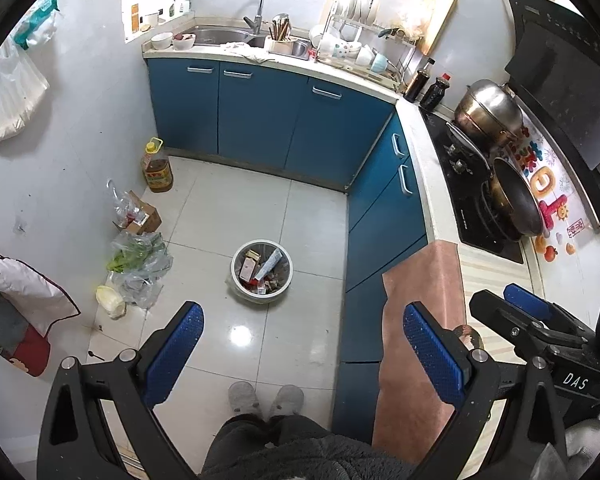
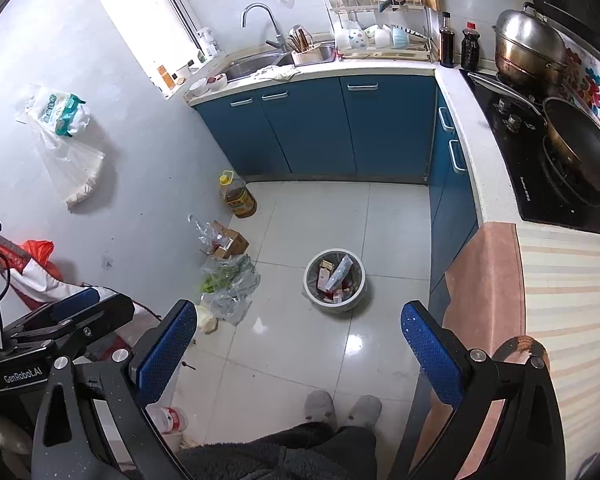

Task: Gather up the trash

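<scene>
Both tongs, left (image 1: 303, 344) & right (image 2: 299, 340), wide, empty; round bin (image 1: 262, 271) w/ cartons, wrappers on floor.

Blue cabinets (image 1: 260, 116), white floor tiles (image 1: 236, 208), white trash bin (image 1: 261, 266), blue dotted gripper pads (image 1: 432, 356), pink-striped cloth (image 2: 572, 300) right, yellow-capped amber oil bottle (image 1: 157, 166) left.

"DAS" stands on the right tongs (image 1: 532, 312); "GenRobot.AI" on the left tongs (image 2: 72, 312).
</scene>
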A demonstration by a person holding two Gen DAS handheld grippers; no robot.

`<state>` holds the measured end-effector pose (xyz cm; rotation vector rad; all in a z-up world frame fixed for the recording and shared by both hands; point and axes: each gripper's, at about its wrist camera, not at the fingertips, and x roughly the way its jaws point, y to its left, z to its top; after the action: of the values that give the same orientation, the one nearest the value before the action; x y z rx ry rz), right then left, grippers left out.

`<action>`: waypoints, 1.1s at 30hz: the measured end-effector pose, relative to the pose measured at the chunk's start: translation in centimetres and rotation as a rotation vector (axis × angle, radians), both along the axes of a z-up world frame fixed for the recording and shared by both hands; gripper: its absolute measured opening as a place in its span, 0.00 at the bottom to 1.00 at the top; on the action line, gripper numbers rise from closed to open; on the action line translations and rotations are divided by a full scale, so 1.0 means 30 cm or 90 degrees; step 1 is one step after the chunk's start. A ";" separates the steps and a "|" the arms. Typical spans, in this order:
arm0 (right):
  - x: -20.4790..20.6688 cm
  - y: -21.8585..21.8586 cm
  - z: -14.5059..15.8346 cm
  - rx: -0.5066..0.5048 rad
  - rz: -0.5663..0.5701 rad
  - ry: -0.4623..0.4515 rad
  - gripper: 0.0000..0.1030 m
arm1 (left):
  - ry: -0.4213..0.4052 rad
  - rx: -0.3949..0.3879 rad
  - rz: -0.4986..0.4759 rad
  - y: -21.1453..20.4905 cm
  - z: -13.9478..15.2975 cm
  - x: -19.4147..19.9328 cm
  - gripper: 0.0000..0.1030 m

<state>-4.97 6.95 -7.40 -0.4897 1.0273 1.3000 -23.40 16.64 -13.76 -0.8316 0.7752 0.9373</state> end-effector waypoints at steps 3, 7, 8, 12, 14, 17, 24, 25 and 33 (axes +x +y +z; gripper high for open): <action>0.008 -0.012 0.004 0.001 0.004 0.007 1.00 | 0.004 0.006 0.002 -0.007 0.006 0.001 0.99; 0.021 -0.022 0.010 0.005 0.004 0.012 1.00 | 0.003 0.009 0.005 -0.023 0.011 -0.004 0.99; 0.024 -0.025 0.009 0.005 0.003 0.013 1.00 | 0.004 0.010 0.005 -0.025 0.012 -0.003 0.99; 0.032 -0.032 0.008 0.004 0.004 0.018 1.00 | 0.008 0.011 0.008 -0.029 0.014 -0.002 0.99; 0.037 -0.034 0.007 0.004 0.005 0.023 1.00 | 0.009 0.011 0.009 -0.031 0.015 -0.016 0.99; 0.040 -0.037 0.003 0.002 0.004 0.025 1.00 | 0.011 0.010 0.009 -0.030 0.017 -0.026 0.99; 0.032 -0.031 -0.010 -0.003 0.011 0.034 1.00 | 0.015 0.011 0.007 -0.034 0.017 -0.034 0.99; 0.031 -0.031 -0.011 -0.003 0.013 0.035 1.00 | 0.017 0.012 0.008 -0.035 0.017 -0.035 0.99; 0.021 -0.028 -0.013 -0.006 0.021 0.035 1.00 | 0.026 0.016 0.000 -0.038 0.015 -0.051 0.99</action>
<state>-4.34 6.11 -7.80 -0.4818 1.0748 1.3453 -24.94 15.49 -13.30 -0.7924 0.7963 0.9648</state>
